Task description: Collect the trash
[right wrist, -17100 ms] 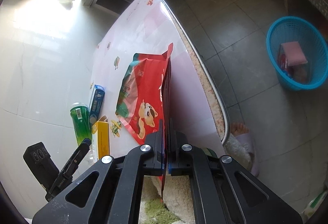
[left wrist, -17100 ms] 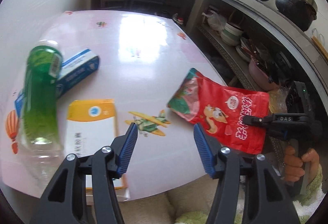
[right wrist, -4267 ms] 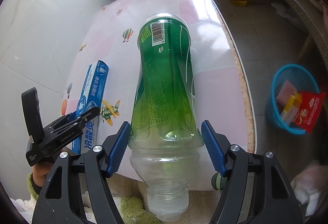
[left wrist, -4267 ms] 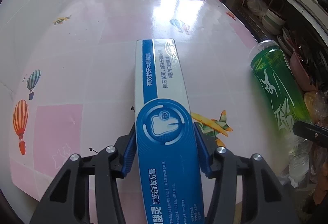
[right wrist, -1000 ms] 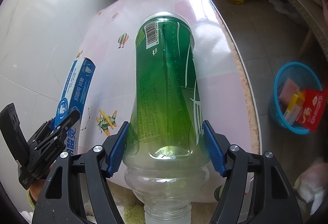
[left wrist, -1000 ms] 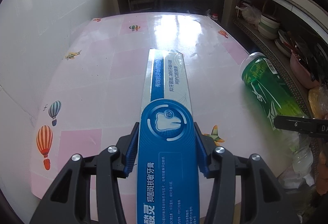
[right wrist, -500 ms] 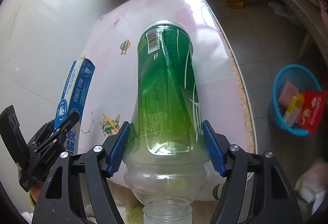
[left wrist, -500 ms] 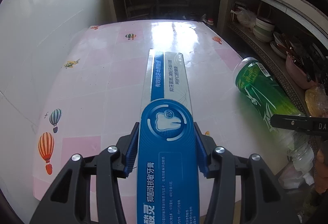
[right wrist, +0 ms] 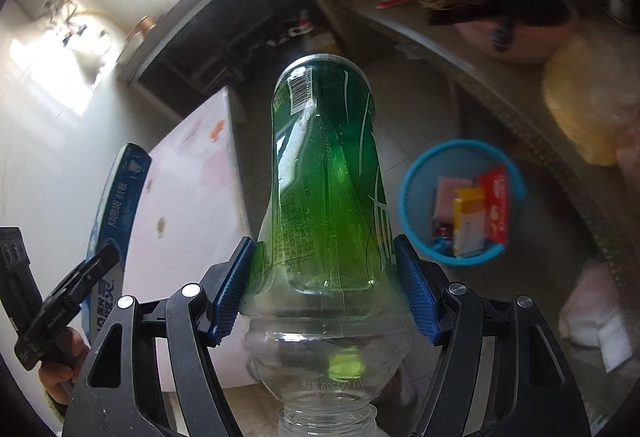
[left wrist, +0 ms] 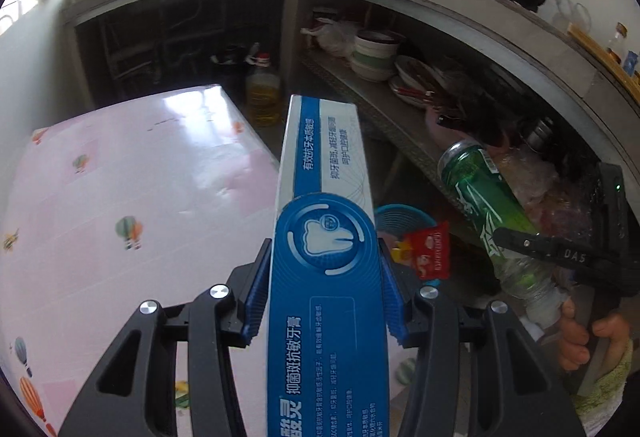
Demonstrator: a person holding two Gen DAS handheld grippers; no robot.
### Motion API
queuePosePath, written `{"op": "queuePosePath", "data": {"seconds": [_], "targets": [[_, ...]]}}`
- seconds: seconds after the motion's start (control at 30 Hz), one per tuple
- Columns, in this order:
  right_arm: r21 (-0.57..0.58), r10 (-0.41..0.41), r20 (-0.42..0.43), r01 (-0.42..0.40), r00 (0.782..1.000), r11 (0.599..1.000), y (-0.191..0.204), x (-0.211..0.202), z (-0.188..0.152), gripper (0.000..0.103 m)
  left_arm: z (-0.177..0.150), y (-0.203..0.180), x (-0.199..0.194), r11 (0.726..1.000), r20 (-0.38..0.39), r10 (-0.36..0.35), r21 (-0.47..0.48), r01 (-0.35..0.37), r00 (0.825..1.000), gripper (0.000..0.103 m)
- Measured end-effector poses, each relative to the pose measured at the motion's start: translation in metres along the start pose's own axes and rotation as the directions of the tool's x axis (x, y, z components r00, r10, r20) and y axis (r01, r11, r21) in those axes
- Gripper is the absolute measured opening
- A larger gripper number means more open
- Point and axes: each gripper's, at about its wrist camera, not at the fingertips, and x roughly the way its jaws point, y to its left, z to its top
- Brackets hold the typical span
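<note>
At the left of my left wrist view the pink surface (left wrist: 120,197) lies bare of trash — only its printed balloons and planes show, as far as this view reaches. In the centre of the frame my left tongs (left wrist: 322,301) pinch the blue toothpaste box (left wrist: 326,205) by its long sides, the box pointing away from me, out past the surface's edge. Just behind it, lower centre-right, the blue basket (left wrist: 394,215) peeks out on the floor with a red snack bag (left wrist: 430,253) in it.

At the right edge of that frame, and filling the centre of my right wrist view, my right tongs (right wrist: 324,293) clamp the green bottle (right wrist: 324,177) low on its body, neck toward me. The basket sits right of centre there, already holding the red bag, a yellow box (right wrist: 468,221) and a pink item (right wrist: 446,193).

So I judge most of the job done — three pieces are binned and the last two are in my grip, off the surface, near but not yet over the basket. What remains is dropping both in.
</note>
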Motion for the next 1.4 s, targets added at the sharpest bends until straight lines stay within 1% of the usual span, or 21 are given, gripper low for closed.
{"op": "queuePosePath", "data": {"seconds": [0.07,0.13,0.2,0.27,0.33,0.4,0.47,0.5,0.53,0.6,0.67,0.7,0.73,0.8,0.87,0.97,1.1,1.23,1.27,1.37,1.4], "targets": [[0.056,-0.052,-0.006,0.052,0.999,0.997,-0.031,-0.001,-0.003,0.066,0.014,-0.026,0.026,0.998,-0.045,-0.066,0.021,0.067,0.997,0.047],[0.109,-0.078,-0.042,0.082,0.996,0.991,-0.058,0.008,-0.009,0.066,0.025,-0.051,0.055,0.992,-0.11,-0.12,0.032,0.124,0.987,0.047],[0.157,-0.083,-0.084,0.096,0.993,0.983,-0.08,0.023,-0.016,0.066,0.032,-0.073,0.088,0.984,-0.186,-0.167,0.028,0.175,0.968,0.047],[0.2,-0.086,-0.127,0.11,0.988,0.974,-0.099,0.042,-0.021,0.066,0.035,-0.093,0.122,0.98,-0.26,-0.185,0.025,0.198,0.948,0.047],[0.233,-0.082,-0.158,0.118,0.984,0.965,-0.114,0.06,-0.021,0.066,0.035,-0.111,0.156,0.98,-0.327,-0.173,0.037,0.196,0.929,0.047],[0.249,-0.095,-0.181,0.14,0.979,0.958,-0.123,0.079,-0.016,0.066,0.038,-0.125,0.185,0.982,-0.362,-0.148,0.055,0.18,0.92,0.047],[0.255,-0.112,-0.181,0.156,0.977,0.954,-0.129,0.098,-0.002,0.066,0.046,-0.136,0.209,0.984,-0.373,-0.136,0.054,0.168,0.918,0.048],[0.257,-0.13,-0.175,0.172,0.976,0.951,-0.134,0.109,0.008,0.066,0.051,-0.139,0.22,0.984,-0.368,-0.143,0.043,0.171,0.919,0.049],[0.249,-0.151,-0.165,0.19,0.975,0.95,-0.136,0.121,0.016,0.067,0.055,-0.143,0.232,0.984,-0.368,-0.147,0.039,0.173,0.918,0.056],[0.23,-0.212,-0.153,0.243,0.965,0.942,-0.144,0.15,0.03,0.069,0.059,-0.146,0.248,0.991,-0.375,-0.09,0.06,0.121,0.923,0.062],[0.189,-0.252,-0.177,0.284,0.951,0.94,-0.15,0.175,0.036,0.068,0.059,-0.14,0.251,0.994,-0.39,-0.072,0.045,0.097,0.918,0.062],[0.189,-0.265,-0.185,0.299,0.946,0.935,-0.15,0.18,0.037,0.068,0.058,-0.134,0.248,0.995,-0.391,-0.081,0.023,0.097,0.917,0.062],[0.191,-0.266,-0.179,0.299,0.947,0.935,-0.15,0.181,0.036,0.068,0.054,-0.127,0.242,0.995,-0.385,-0.089,0.007,0.1,0.919,0.062],[0.179,-0.268,-0.147,0.292,0.952,0.939,-0.146,0.175,0.029,0.068,0.048,-0.117,0.227,0.997,-0.369,-0.065,0.02,0.078,0.927,0.062],[0.164,-0.288,-0.129,0.306,0.949,0.938,-0.144,0.169,0.022,0.068,0.043,-0.109,0.208,0.996,-0.344,-0.07,0.027,0.084,0.937,0.062],[0.152,-0.306,-0.1,0.319,0.947,0.936,-0.138,0.15,0.005,0.068,0.033,-0.097,0.177,0.996,-0.297,-0.068,0.036,0.083,0.952,0.062],[0.124,-0.316,-0.069,0.322,0.946,0.938,-0.136,0.126,-0.016,0.068,0.019,-0.083,0.134,0.995,-0.24,-0.081,0.035,0.092,0.967,0.062],[0.046,-0.31,-0.032,0.311,0.95,0.949,-0.108,0.098,-0.032,0.069,-0.002,-0.07,0.08,0.996,-0.141,-0.085,0.022,0.089,0.986,0.069],[0.023,-0.306,-0.019,0.306,0.952,0.952,-0.1,0.089,-0.036,0.071,-0.008,-0.065,0.067,0.996,-0.116,-0.083,0.016,0.086,0.99,0.071],[-0.049,-0.27,0.038,0.271,0.962,0.961,-0.068,0.06,-0.045,0.077,-0.031,-0.047,0.021,0.999,-0.012,-0.046,-0.018,0.046,0.999,0.079],[-0.08,-0.254,0.063,0.259,0.965,0.963,-0.054,0.051,-0.047,0.079,-0.038,-0.041,0.007,0.999,0.022,-0.027,-0.029,0.028,0.999,0.085]]}}
